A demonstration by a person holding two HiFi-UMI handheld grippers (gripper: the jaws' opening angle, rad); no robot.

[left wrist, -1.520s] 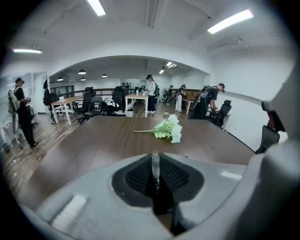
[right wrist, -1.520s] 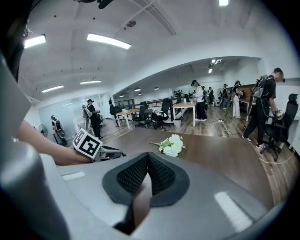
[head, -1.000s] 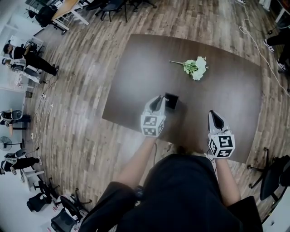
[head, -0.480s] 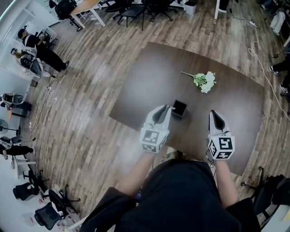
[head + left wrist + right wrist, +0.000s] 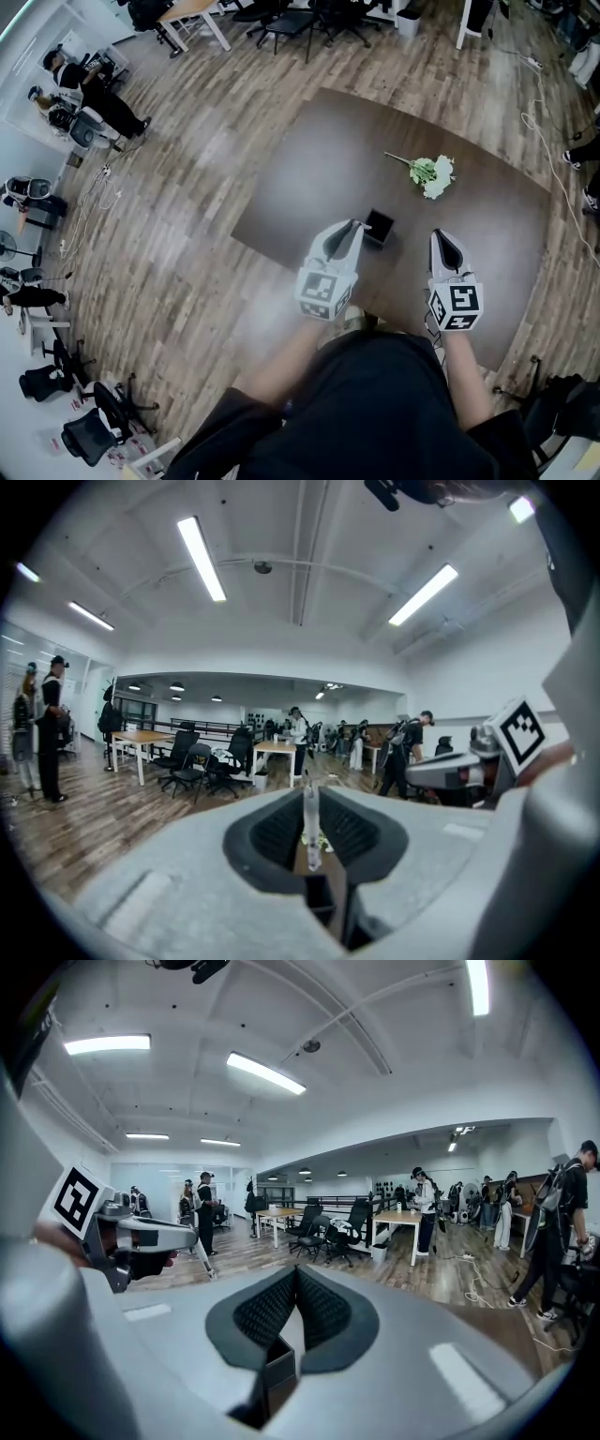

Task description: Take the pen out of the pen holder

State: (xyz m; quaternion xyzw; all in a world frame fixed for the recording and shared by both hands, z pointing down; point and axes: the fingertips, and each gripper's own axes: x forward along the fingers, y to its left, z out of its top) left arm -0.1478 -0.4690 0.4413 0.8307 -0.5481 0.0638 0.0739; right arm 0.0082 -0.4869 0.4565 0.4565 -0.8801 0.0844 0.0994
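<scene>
The pen (image 5: 310, 841) is pinched upright in the left gripper (image 5: 310, 794), just beside the pen holder (image 5: 379, 228); right gripper (image 5: 296, 1277) pressed together.

White flowers (image 5: 433, 174) lie on the dark brown table (image 5: 309, 178), toward its far right side. Wood-plank floor (image 5: 187, 244) surrounds it, with black office chairs (image 5: 89, 436) at lower left and a person in black (image 5: 105, 98) at upper left.

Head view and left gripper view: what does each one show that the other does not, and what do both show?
Head view only: the black pen holder standing on the table. Left gripper view only: a clear look at the pen, clamped upright in the left gripper, and the ceiling lights. Both: the right gripper and office chairs.
</scene>
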